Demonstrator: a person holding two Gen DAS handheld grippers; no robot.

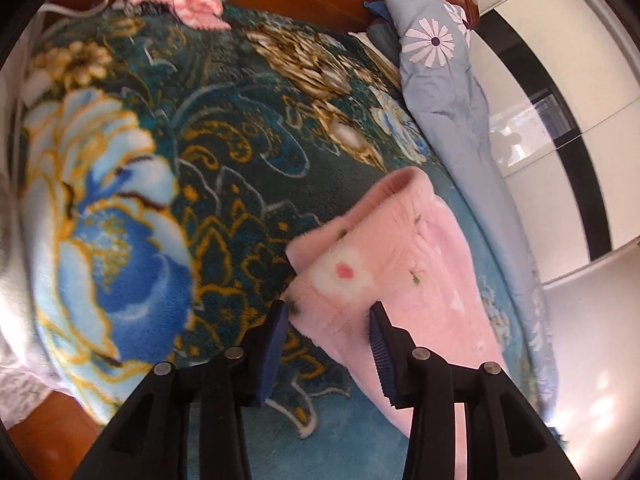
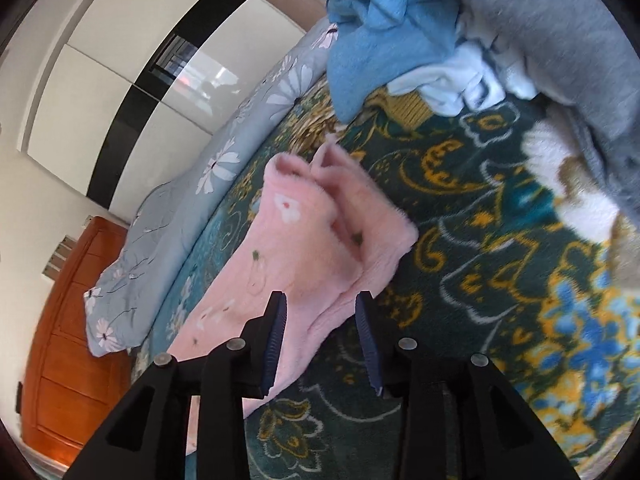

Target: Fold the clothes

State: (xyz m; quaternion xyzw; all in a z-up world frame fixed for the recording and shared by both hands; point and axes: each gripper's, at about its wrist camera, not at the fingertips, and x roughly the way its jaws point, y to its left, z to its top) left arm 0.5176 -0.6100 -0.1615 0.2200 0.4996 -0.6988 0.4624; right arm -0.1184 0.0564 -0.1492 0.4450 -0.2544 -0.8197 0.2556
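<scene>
Left hand-held gripper [image 1: 330, 314]: tilting downward, jaws standing apart, gripping nothing.
Right hand-held gripper [image 2: 321, 304]: angling down, jaws parted, empty.
Pink fleece garment [image 1: 404, 264]: lying on the floral blanket [image 1: 224, 160].

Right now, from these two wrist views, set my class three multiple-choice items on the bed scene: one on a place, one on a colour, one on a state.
1. Where does the pink garment lie?
A. on the floral blanket
B. on the wardrobe
C. on the floor

2. What colour are the gripper pads?
A. red
B. blue
C. white

3. How do the jaws of the left gripper and right gripper stand?
A. both clamped shut
B. one shut, one apart
C. both apart

Answers: 1 A, blanket pattern surrounds it; 2 B, ribbed blue strips line the fingers; 3 C, a gap shows between each pair, garment lying beyond.
</scene>
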